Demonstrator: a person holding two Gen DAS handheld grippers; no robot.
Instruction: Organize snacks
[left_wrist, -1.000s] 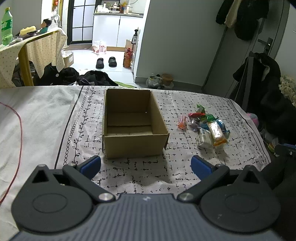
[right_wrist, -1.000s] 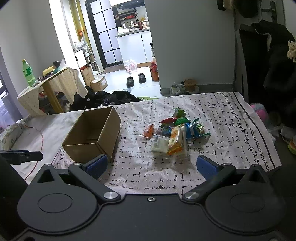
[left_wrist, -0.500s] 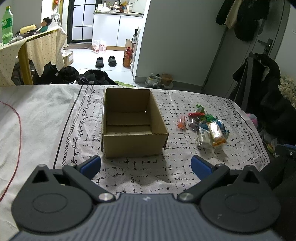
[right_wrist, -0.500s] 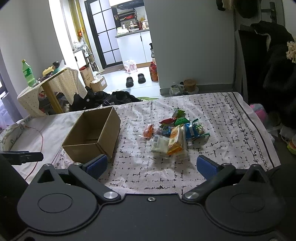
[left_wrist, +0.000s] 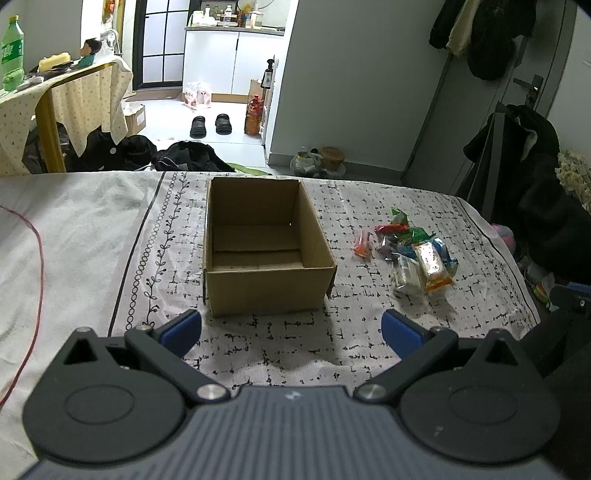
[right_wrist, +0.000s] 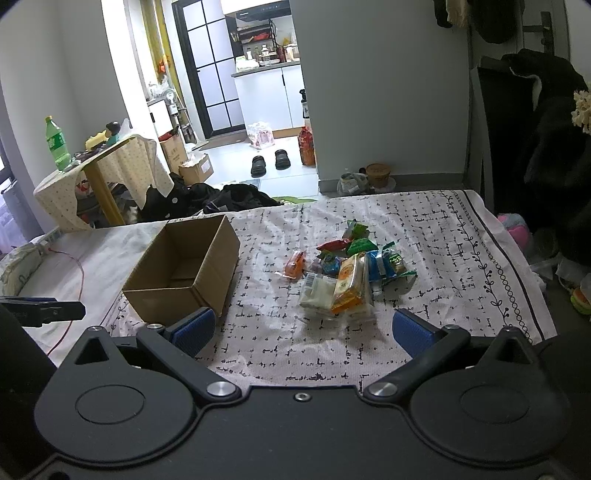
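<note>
An open, empty cardboard box (left_wrist: 264, 245) stands on the patterned cloth; it also shows in the right wrist view (right_wrist: 184, 273). A pile of several wrapped snacks (left_wrist: 410, 254) lies to its right, also in the right wrist view (right_wrist: 347, 273). My left gripper (left_wrist: 291, 332) is open and empty, just in front of the box. My right gripper (right_wrist: 303, 332) is open and empty, in front of the snack pile.
A red cable (left_wrist: 35, 251) runs over the white sheet at the left. The cloth's right edge (right_wrist: 517, 273) drops off toward clutter on the floor. A small table (right_wrist: 99, 162) with a green bottle stands beyond the far edge.
Both grippers have barely shifted; the box and snacks sit slightly farther left in the left wrist view. Nothing was grasped or released.
</note>
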